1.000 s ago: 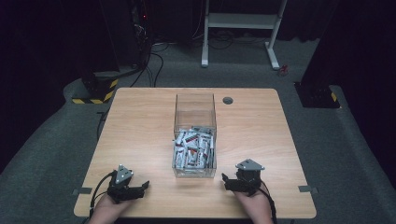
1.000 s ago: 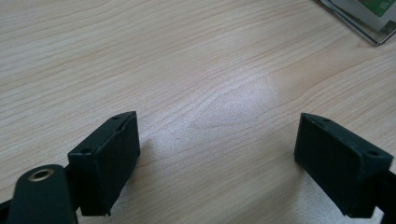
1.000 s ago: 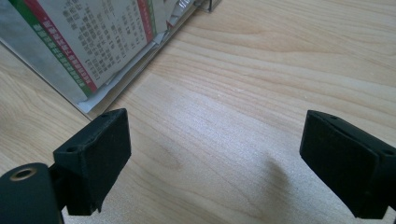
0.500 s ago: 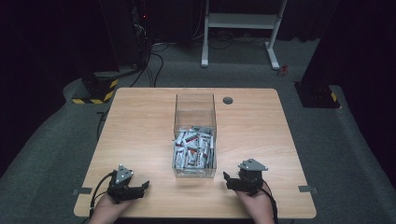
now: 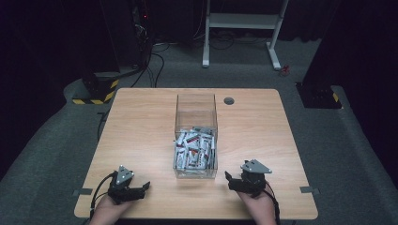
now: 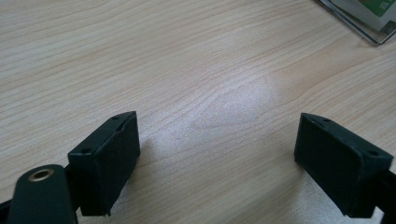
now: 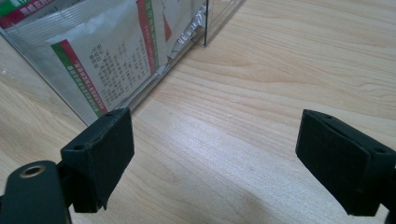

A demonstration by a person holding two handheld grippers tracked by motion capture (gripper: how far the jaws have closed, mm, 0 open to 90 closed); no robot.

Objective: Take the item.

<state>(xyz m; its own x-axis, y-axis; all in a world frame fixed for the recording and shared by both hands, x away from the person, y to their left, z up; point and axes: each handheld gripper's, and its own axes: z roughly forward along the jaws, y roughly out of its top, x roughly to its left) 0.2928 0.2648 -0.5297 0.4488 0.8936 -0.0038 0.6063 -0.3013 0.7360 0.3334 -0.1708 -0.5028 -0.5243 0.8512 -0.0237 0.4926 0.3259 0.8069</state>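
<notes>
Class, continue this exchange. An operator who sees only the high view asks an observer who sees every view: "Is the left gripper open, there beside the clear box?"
Observer: Yes, the left gripper is wide open over the bare table, with nothing between its jaws.
Operator: And the right gripper?
Observer: The right gripper is open and empty too, one jaw near the clear box.
Operator: What's inside?
Observer: Sachets, silvery with red and green stripes and small print.
</notes>
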